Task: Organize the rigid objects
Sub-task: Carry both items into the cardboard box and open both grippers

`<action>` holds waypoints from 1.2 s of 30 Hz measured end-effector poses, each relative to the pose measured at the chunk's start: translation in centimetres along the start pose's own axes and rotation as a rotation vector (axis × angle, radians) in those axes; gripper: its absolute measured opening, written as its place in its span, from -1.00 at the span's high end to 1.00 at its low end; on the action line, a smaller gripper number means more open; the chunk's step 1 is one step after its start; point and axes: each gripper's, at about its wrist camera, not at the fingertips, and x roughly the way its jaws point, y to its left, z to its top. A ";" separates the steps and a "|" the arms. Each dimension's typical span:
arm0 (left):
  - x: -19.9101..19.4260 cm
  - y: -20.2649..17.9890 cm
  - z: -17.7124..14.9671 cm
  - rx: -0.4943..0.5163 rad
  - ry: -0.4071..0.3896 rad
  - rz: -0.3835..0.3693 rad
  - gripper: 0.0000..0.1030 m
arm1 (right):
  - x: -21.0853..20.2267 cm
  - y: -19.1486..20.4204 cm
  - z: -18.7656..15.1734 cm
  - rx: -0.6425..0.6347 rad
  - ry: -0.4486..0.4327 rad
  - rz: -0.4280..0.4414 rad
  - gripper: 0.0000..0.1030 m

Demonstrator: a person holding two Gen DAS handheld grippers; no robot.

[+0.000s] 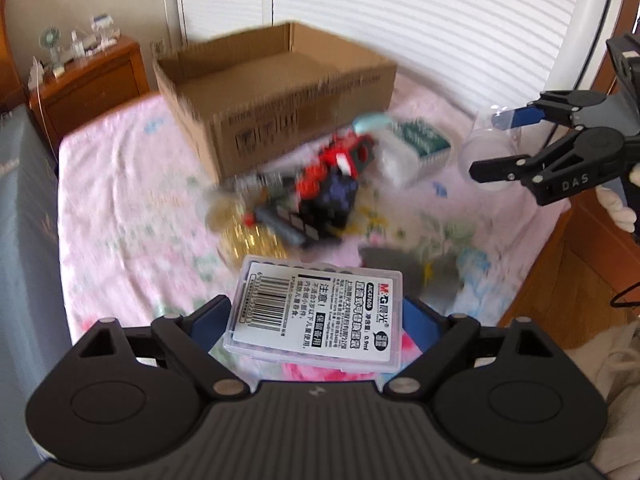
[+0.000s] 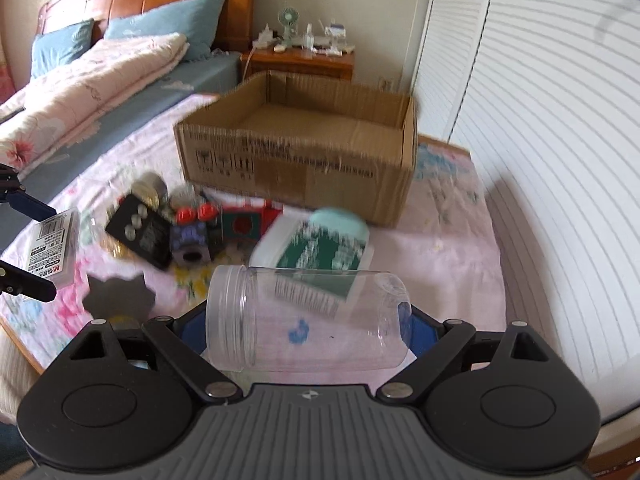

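My left gripper (image 1: 316, 316) is shut on a clear flat plastic case with a barcode label (image 1: 316, 312), held above the pink bed sheet. It also shows at the left edge of the right wrist view (image 2: 50, 246). My right gripper (image 2: 308, 320) is shut on a clear empty plastic jar (image 2: 308, 320), lying sideways between the fingers; in the left wrist view the jar (image 1: 486, 148) shows at the right. An open cardboard box (image 1: 276, 92) (image 2: 304, 148) stands beyond a pile of objects: red and black toy blocks (image 1: 340, 176), a white and green tub (image 2: 316, 248), a black card (image 2: 144, 232).
A gold tin (image 1: 252, 236) and a dark star-shaped piece (image 2: 116, 296) lie on the sheet. A wooden nightstand (image 2: 300, 60) with small items stands behind the box. Pillows and a folded quilt (image 2: 92, 76) lie at the head of the bed. White slatted doors (image 2: 540, 120) are on the right.
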 end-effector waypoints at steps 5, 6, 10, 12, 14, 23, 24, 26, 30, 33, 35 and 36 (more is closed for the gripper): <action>-0.8 0.7 4.1 0.022 -0.068 0.018 -0.76 | -0.4 -0.9 2.8 -0.013 -0.055 0.011 -0.85; -0.8 0.9 5.0 0.028 -0.083 0.018 -0.76 | -0.4 -1.1 3.3 -0.016 -0.065 0.011 -0.85; -0.1 1.8 9.1 0.040 -0.131 0.042 -0.76 | -0.2 -1.7 6.0 -0.043 -0.108 0.004 -0.85; 0.7 2.4 11.4 0.038 -0.147 0.054 -0.76 | 0.1 -2.1 7.2 -0.042 -0.121 0.009 -0.85; 1.7 3.0 13.5 0.034 -0.158 0.068 -0.76 | 0.8 -2.6 8.3 -0.039 -0.122 0.012 -0.85; 8.0 5.2 19.9 0.030 -0.161 0.151 -0.76 | 3.1 -3.9 11.2 -0.008 -0.105 0.012 -0.85; 8.5 5.3 20.3 0.015 -0.161 0.155 -0.76 | 3.1 -3.9 11.5 -0.008 -0.105 0.011 -0.85; 9.6 5.9 20.8 -0.013 -0.164 0.160 -0.76 | 3.1 -3.9 11.8 -0.020 -0.107 0.002 -0.85; 11.2 7.0 21.5 -0.050 -0.167 0.209 -0.78 | 3.2 -3.8 12.4 -0.033 -0.105 -0.014 -0.85; 11.1 7.8 21.0 -0.107 -0.147 0.193 -0.78 | 3.5 -3.6 12.8 -0.040 -0.102 -0.017 -0.85; 10.2 7.9 20.3 -0.117 -0.154 0.171 -0.79 | 3.7 -3.4 13.0 -0.047 -0.097 -0.017 -0.85; 9.8 7.8 20.0 -0.114 -0.159 0.165 -0.80 | 3.9 -3.3 13.1 -0.050 -0.094 -0.016 -0.85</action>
